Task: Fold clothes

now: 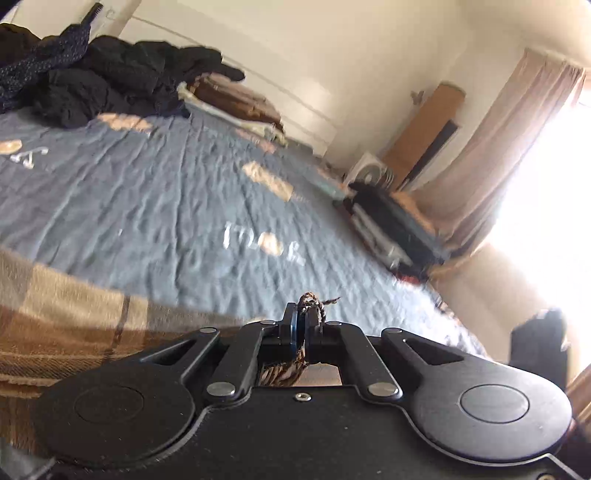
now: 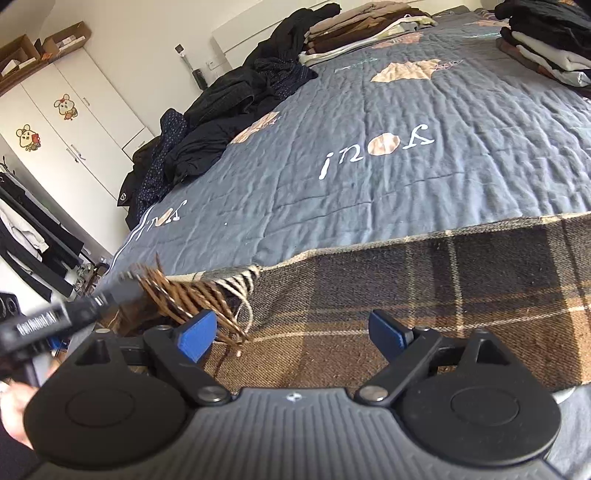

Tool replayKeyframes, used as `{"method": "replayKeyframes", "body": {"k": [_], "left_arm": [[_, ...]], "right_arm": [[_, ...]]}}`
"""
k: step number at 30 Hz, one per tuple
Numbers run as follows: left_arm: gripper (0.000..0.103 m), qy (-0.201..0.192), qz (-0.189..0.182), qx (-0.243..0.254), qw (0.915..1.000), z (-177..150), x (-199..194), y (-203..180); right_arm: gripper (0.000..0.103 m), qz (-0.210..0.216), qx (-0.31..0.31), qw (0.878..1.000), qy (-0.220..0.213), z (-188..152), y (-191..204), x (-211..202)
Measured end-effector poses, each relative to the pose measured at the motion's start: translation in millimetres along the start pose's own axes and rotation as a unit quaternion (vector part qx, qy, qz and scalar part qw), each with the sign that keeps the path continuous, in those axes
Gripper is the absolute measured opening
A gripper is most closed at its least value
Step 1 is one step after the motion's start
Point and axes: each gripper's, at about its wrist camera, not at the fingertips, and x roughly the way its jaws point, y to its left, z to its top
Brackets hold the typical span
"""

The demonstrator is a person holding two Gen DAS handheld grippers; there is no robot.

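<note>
Quilted bed (image 2: pixel 369 177) bears plaid scarf (image 2: pixel 443 295), dark clothes (image 2: pixel 229 110), folded stacks (image 2: pixel 546 48).

Black right gripper (image 2: pixel 293 334) with blue finger pads (image 2: pixel 195 338)

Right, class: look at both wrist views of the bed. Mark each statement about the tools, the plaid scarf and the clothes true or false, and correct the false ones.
1. The left tool is shut on the fringe of the plaid scarf. True.
2. The right tool grips the scarf. False: its jaws stand wide open above the scarf, holding nothing.
3. The scarf lies on a grey-blue quilt. True.
4. The dark clothes at the bed's edge are neatly folded. False: they lie in a loose heap.
5. A folded stack sits at the far end of the bed. True.
</note>
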Motion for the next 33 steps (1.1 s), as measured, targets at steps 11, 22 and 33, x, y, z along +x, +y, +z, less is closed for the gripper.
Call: {"method": "replayKeyframes", "body": {"k": [11,22,33], "left_arm": [[0.004,0.077,0.029,-0.033,0.9960,-63.0,51.2,1.7],[0.004,0.117,0.073,0.061,0.9886,-87.0,77.1,-13.6],[0.007,0.161,0.094,0.134,0.9733,-124.8,90.6,-24.0]], "right_arm": [[0.089,-0.018,0.007,1.000,0.002,-3.9,-19.1,-0.2],[0.089,-0.033,0.009,0.999,0.002,-0.9,-30.8,-10.0],[0.090,-0.028,-0.047,0.998,0.016,35.1,-9.0,13.0]]}}
